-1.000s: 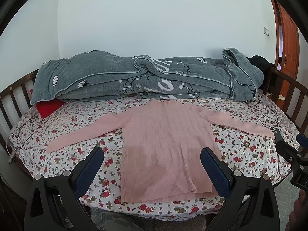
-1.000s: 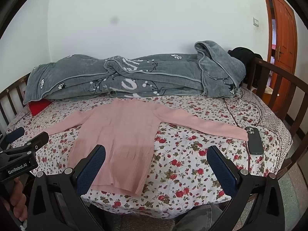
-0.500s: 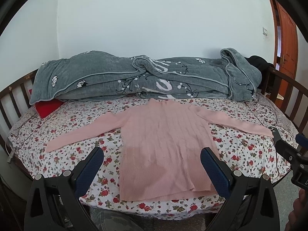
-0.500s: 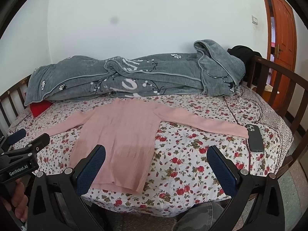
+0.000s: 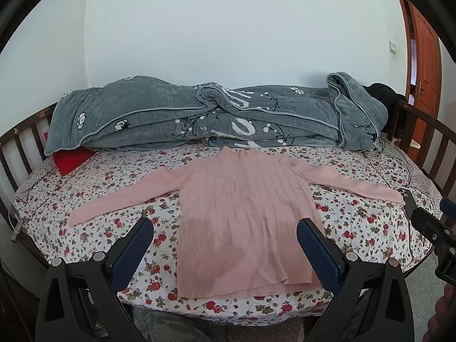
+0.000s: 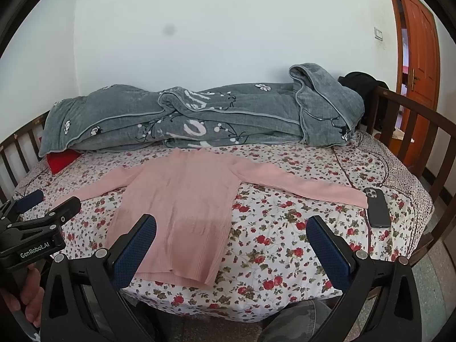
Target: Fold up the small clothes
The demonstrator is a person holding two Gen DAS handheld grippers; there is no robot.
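A pink ribbed sweater (image 5: 242, 211) (image 6: 182, 199) lies flat on the floral bedsheet (image 5: 356, 222), both sleeves spread out sideways and its hem at the near edge. My left gripper (image 5: 225, 253) hovers open in front of the hem, apart from the cloth, with nothing between its blue pads. Over the sheet to the right of the sweater body hangs my right gripper (image 6: 230, 250), also open and holding nothing. Each gripper shows at the edge of the other's view: the right gripper (image 5: 436, 228), the left gripper (image 6: 40, 213).
A rolled grey quilt (image 5: 216, 119) lies along the back of the bed against the wall. A red pillow (image 5: 71, 161) peeks out at the left. A dark phone (image 6: 377, 206) rests by the right sleeve cuff. Wooden rails (image 6: 413, 131) bound both sides; an orange door (image 6: 419, 51) stands right.
Both grippers have risen a little and tilted down slightly; the bed sits lower in each view. The sweater has not moved and both grippers stay open.
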